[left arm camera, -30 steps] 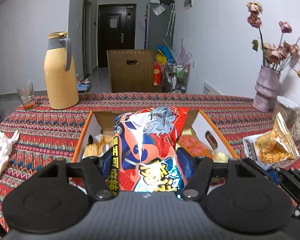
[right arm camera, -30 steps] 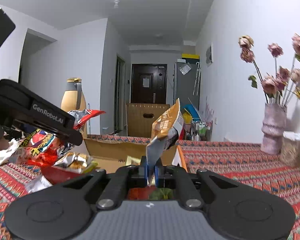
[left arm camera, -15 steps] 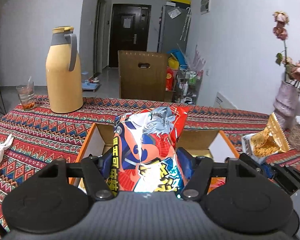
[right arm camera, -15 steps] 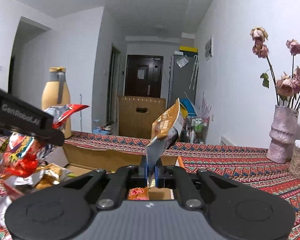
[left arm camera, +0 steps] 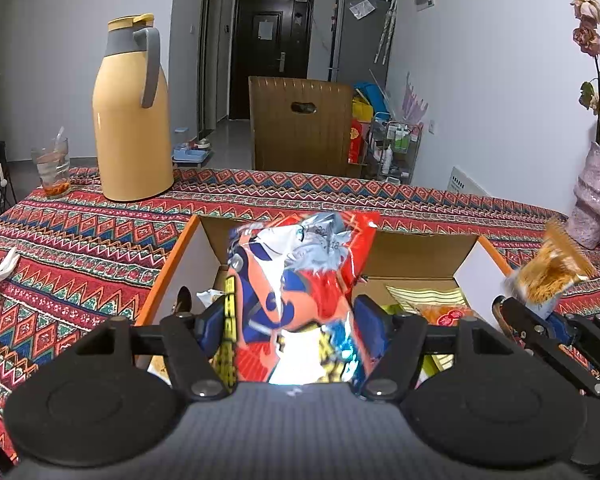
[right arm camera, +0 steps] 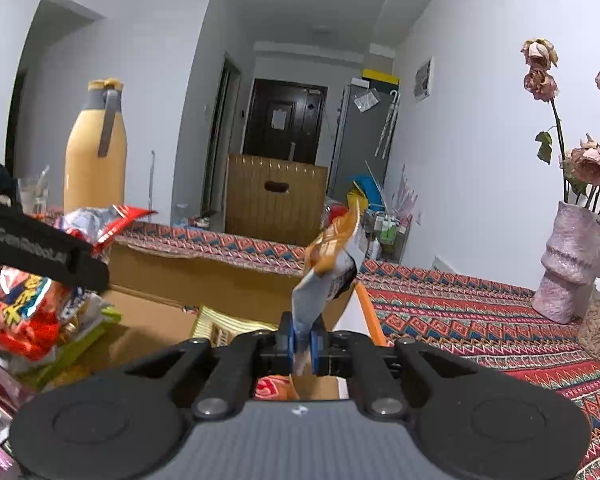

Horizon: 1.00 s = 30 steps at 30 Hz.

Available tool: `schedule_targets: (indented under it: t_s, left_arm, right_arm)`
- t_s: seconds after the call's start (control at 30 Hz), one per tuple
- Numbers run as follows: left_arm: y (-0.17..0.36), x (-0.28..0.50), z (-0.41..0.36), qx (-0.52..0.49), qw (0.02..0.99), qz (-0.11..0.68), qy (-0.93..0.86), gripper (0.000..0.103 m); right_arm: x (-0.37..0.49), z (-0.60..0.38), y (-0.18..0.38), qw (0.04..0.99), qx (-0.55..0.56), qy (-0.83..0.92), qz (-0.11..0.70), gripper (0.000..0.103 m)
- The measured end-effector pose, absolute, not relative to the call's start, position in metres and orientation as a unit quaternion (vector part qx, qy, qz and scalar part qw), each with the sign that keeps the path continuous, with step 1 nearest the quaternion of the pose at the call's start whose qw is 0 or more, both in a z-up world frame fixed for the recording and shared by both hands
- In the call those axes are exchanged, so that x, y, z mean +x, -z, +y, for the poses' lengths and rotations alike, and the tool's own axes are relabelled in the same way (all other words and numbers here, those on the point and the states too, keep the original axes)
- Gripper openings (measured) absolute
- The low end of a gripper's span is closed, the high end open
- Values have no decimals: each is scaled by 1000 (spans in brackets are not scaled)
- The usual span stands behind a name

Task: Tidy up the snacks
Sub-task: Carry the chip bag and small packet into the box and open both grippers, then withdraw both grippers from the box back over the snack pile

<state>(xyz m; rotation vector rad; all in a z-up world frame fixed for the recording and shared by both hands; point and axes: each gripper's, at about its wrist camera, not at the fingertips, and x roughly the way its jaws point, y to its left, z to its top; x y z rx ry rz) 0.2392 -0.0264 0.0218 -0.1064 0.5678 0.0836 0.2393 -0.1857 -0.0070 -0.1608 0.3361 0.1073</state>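
We hold two snack packets over the open brown cardboard box with orange edges (left arm camera: 168, 276), which sits on the red patterned woven tablecloth (left arm camera: 80, 248). Our left gripper (left arm camera: 292, 320) has its blue pads pressed against both sides of a puffy red, white and blue foil snack bag (left arm camera: 296, 292), so the jaws stand fairly wide, held apart by the bag's bulk. The bag stands upright above the box's left half. Our right gripper (right arm camera: 302, 338) is pinched nearly closed on the bottom seam of a small orange and silver snack packet (right arm camera: 330, 256), which leans up and to the right, near the box's right wall. Inside the box we see a yellow striped packet (left arm camera: 424, 294) and an orange-red one (left arm camera: 444, 314) already lying on the floor.

We judge the risks as follows. The puffy bag is slick foil full of air; if we squeeze harder it may pop or squirt out of the pads, and if we let go from this height it may bounce onto the packets below or tip over the wall. The small packet hangs by a thin seam only, so a quick swing could pull it free outside the box. Our two grippers are close together, and lowering both at once could make them knock. The tall beige thermos jug (left arm camera: 132, 120) and the drinking glass (left arm camera: 52, 168) stand well apart, out of danger.
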Motion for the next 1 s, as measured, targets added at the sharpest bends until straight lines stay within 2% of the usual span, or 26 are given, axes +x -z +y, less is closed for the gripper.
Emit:
schedule_targets:
  t_s: [0.1,0.17,0.2,0.27,0.37,0.43,0.7,1.0]
  left_arm:
    - [-23,236,-24,-55,960,270,-43,88]
    - [-24,233,-22,-61,962,263,-43,100]
    - [-25,232,-22,-62,962,260,-46,103]
    - [-26,231,-21,-65,963,259,-46,103]
    - [-24,234,-18,-71,959,269,-52,103]
    - [-22,236,-17,-73,958,274,-53,103]
    - [-21,233,-18,-71,957,274,-57,103]
    - [-31,229,-29,-52,962,259,-75,103]
  right_arm:
    - [236,-188,6,982,-76,-56,165,32]
    - [232,-187,5,983,-78,-51,156,64]
    - [230,-187,5,984,-79,-48,152,70]
    - [227,-188,3,985,-76,-45,146,89]
    - [225,-193,0,986,-58,-48,149,100]
    - [224,-196,0,986,-46,-49,155,103]
    - [226,-204,0,984,-24,-43,171,103]
    - [210,-211,-15,988,-5,-58,141,103]
